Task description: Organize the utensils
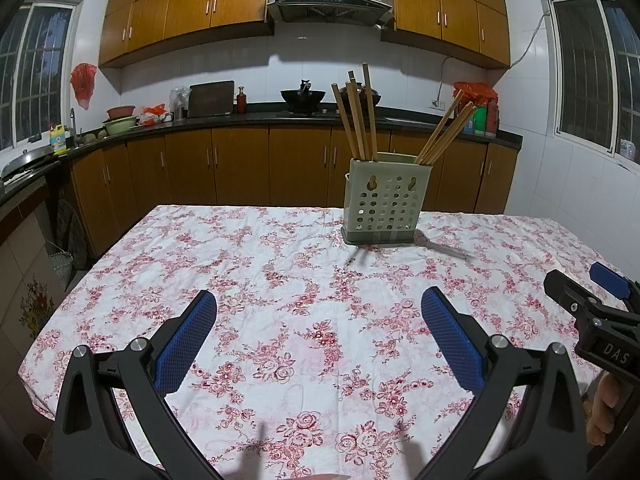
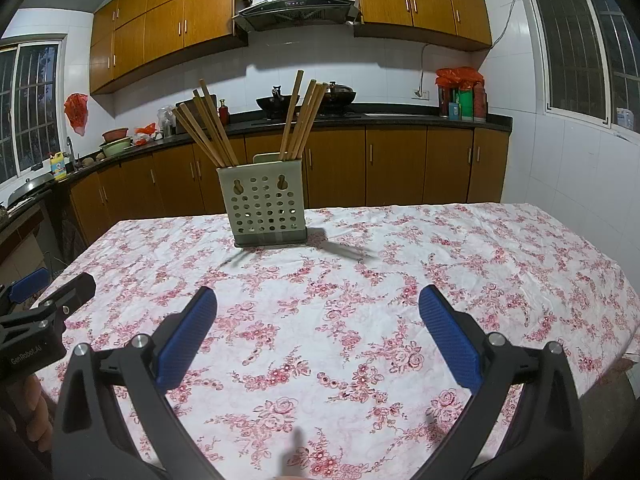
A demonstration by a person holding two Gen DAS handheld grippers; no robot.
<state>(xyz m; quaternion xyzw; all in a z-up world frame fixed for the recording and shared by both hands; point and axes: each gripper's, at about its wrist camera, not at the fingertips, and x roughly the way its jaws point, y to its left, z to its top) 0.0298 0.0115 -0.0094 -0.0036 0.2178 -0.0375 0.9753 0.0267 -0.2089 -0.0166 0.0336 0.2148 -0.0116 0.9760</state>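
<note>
A pale green perforated utensil holder (image 1: 385, 202) stands on the far part of the floral tablecloth (image 1: 280, 280). Two bunches of wooden chopsticks (image 1: 358, 118) stand in it, one at each side. It also shows in the right wrist view (image 2: 265, 210) with its chopsticks (image 2: 208, 128). My left gripper (image 1: 318, 312) is open and empty, low over the near table. My right gripper (image 2: 318, 312) is open and empty, beside it to the right; it also shows at the right edge of the left wrist view (image 1: 580, 284).
The table's right edge (image 2: 624, 320) and left edge (image 1: 60, 308) drop off to the floor. Kitchen counters with cabinets (image 1: 240, 168) run behind the table, with a wok (image 1: 302, 98) on the stove.
</note>
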